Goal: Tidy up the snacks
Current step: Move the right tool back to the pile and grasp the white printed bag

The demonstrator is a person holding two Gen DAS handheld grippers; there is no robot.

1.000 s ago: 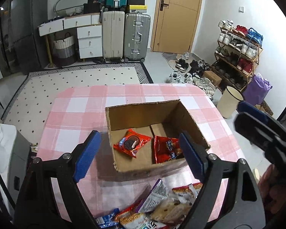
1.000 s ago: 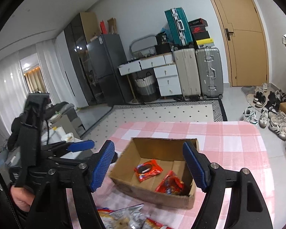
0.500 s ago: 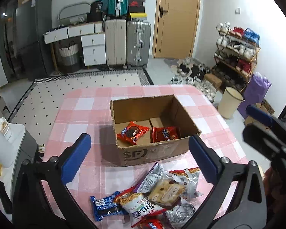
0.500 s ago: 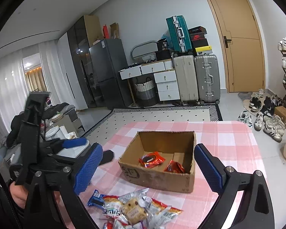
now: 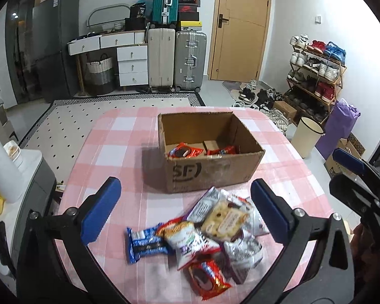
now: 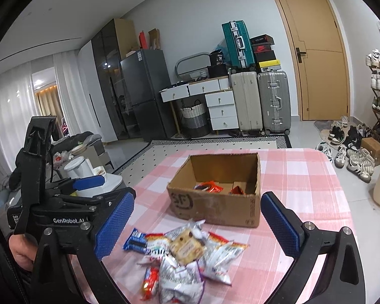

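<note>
An open cardboard box (image 5: 210,162) (image 6: 215,202) stands on the pink checked table (image 5: 109,152) and holds two red snack packets (image 5: 183,150). A pile of snack packets (image 5: 205,235) (image 6: 185,253) lies in front of the box, with a blue packet (image 5: 144,244) at its left. My left gripper (image 5: 183,211) is open and empty, held above the pile. My right gripper (image 6: 197,226) is open and empty, also above the pile. The right gripper shows at the right edge of the left wrist view (image 5: 354,174), the left gripper at the left of the right wrist view (image 6: 71,190).
A white side unit with a kettle (image 5: 0,167) stands left of the table. A bin (image 5: 307,139) and a shoe rack (image 5: 314,81) are to the right. Suitcases (image 5: 177,60), drawers and a door line the far wall.
Both grippers have pulled back from over the box toward the near table edge. The snack pile has come fully into view, and the jaws stand wider apart.
</note>
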